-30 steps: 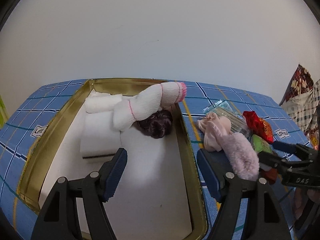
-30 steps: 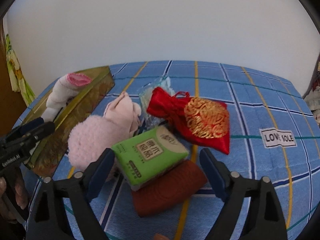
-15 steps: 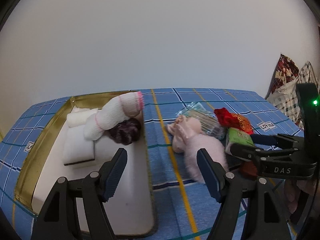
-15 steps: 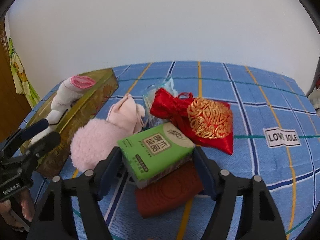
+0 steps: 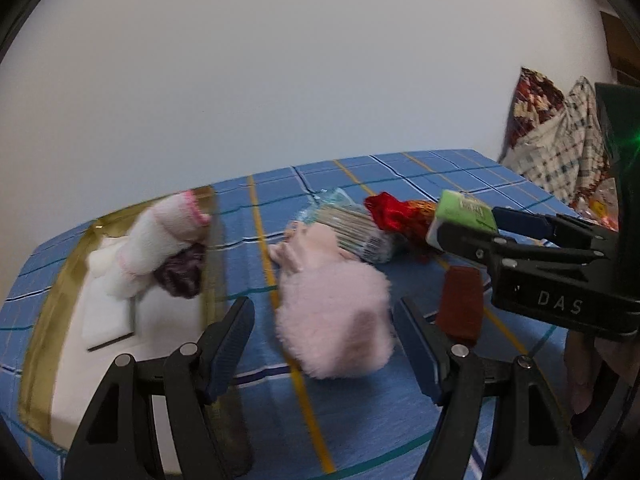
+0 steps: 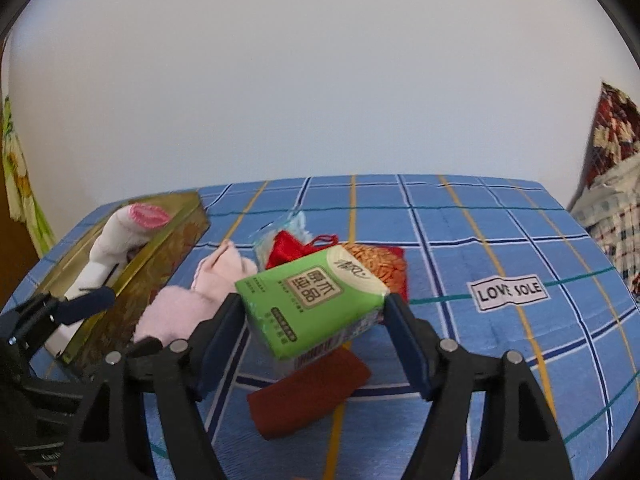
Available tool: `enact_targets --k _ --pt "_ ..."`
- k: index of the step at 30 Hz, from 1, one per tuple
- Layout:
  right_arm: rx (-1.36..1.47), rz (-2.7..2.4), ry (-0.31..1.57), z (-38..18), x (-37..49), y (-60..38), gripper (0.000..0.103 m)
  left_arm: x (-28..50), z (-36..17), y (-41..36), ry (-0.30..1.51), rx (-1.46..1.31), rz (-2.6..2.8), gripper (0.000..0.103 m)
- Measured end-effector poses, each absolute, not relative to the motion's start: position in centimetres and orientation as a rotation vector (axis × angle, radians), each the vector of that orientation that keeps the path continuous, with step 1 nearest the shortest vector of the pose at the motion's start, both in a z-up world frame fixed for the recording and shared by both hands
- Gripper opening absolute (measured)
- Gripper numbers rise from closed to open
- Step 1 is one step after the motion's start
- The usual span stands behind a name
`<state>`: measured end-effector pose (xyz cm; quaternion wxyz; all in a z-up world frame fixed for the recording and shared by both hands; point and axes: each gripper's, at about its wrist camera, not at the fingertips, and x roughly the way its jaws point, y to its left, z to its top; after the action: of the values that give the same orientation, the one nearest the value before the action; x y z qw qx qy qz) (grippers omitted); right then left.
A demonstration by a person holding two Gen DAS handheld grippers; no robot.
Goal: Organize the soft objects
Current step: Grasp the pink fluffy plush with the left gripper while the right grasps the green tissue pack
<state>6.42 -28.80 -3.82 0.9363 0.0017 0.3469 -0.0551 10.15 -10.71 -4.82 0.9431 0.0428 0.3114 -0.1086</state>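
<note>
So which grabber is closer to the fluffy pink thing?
The left. The left gripper is open with the fluffy pink thing right between its fingers. The right gripper is off to its side, shut on the green tissue pack.

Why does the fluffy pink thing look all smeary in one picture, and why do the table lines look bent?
Left wrist view: the fluffy pink toy and the gold tin are smeared by motion blur. Right wrist view: sharper, so the print on the green tissue pack shows clearly. Both views: the fisheye lens curves the blue checked cloth, and the corners go black.
</note>
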Motion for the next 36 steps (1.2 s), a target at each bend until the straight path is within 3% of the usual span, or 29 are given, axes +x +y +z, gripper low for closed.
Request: enact_targets --k 7,21,24,26,28,36 --pt "0.003 -0.136 0.689 -3.6 6.4 -28.9 0.073 12.4 -5.8 -11.7 0.731 0.073 -0.254 0.074" --pt "-0.039 -0.154 0.657 -3.5 5.9 -28.3 0.073 13.1 -6.3 -13.0 0.759 0.151 -0.280 0.073" --pt "-0.042 -0.158 0.655 -3.5 5.9 -28.3 0.073 13.3 -6.4 -12.3 0.775 0.104 -0.288 0.048" --pt "-0.044 -0.159 0.651 -3.4 5.8 -28.2 0.073 13.3 -6.3 -12.0 0.775 0.086 -0.289 0.045" --pt "-0.046 -0.160 0.646 -3.4 5.8 -28.3 0.073 13.0 -6.2 -11.9 0.765 0.085 -0.284 0.035" --pt "-0.050 -0.158 0.629 -3.2 5.6 -28.3 0.073 11.9 -5.4 -11.3 0.699 0.072 -0.290 0.029"
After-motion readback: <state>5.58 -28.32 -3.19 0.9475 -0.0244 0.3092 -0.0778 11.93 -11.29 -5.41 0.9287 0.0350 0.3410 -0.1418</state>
